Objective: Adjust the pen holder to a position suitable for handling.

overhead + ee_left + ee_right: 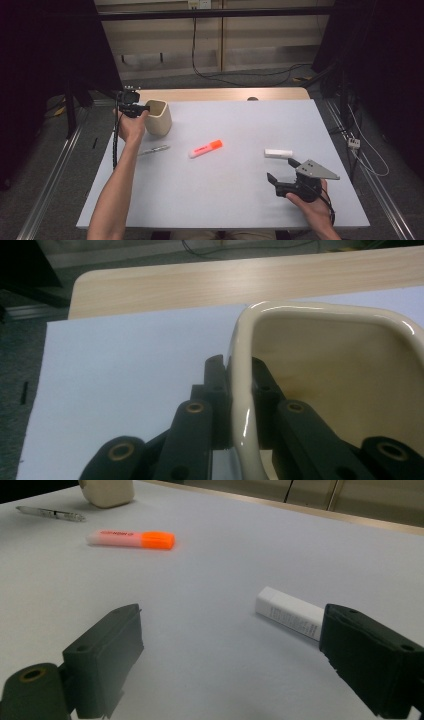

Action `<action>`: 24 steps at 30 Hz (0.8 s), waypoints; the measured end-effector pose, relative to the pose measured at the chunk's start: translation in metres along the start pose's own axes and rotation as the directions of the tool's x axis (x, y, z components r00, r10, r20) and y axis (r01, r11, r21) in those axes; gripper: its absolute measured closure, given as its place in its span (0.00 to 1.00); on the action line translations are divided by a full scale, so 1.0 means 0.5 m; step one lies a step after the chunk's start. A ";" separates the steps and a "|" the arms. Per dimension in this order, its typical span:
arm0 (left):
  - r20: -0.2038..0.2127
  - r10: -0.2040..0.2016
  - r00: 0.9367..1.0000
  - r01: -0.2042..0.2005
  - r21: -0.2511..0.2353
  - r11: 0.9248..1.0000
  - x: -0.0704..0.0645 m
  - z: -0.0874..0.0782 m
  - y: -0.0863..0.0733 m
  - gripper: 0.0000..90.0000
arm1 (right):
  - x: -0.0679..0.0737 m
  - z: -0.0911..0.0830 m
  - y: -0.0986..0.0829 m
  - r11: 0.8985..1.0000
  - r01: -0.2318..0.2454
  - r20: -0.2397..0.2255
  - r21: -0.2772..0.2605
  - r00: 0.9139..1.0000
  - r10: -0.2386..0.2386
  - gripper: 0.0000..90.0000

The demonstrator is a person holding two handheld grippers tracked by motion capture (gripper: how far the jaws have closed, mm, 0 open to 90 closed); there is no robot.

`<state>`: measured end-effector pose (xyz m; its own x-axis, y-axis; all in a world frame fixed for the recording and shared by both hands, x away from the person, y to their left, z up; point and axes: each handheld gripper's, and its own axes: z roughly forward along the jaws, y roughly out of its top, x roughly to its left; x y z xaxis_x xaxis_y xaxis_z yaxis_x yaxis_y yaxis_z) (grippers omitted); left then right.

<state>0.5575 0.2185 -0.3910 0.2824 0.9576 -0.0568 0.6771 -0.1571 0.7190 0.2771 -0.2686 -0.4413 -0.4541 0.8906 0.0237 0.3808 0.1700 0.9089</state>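
A cream cup (159, 118) stands upright at the far left of the white table. My left gripper (146, 107) is shut on its near-left rim, one jaw outside the wall and one inside, as the left gripper view shows at the cup rim (239, 390). My right gripper (281, 170) stands open near the front right, with nothing between its jaws. An orange highlighter (205, 148) lies mid-table, also in the right gripper view as the highlighter (131, 539). A white eraser-like bar (278, 153) lies just beyond the right gripper; that bar (290, 613) sits near its right jaw.
A silver pen (153, 149) lies left of the highlighter, near the left forearm. The white table top (230, 200) ends at a wooden strip (225, 94) at the back. Cables trail on the floor behind, and metal rails run along both sides.
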 end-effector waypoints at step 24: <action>0.180 0.097 0.979 -0.090 -0.043 0.995 -0.049 -0.015 0.020 0.92 | 0.002 0.002 0.001 1.000 -0.003 -0.003 0.001 1.000 0.003 0.11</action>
<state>0.5526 0.1952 -0.3772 0.4641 0.8788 -0.1106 0.6187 -0.2324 0.7504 0.2774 -0.2675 -0.4413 -0.4556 0.8898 0.0276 0.3829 0.1679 0.9084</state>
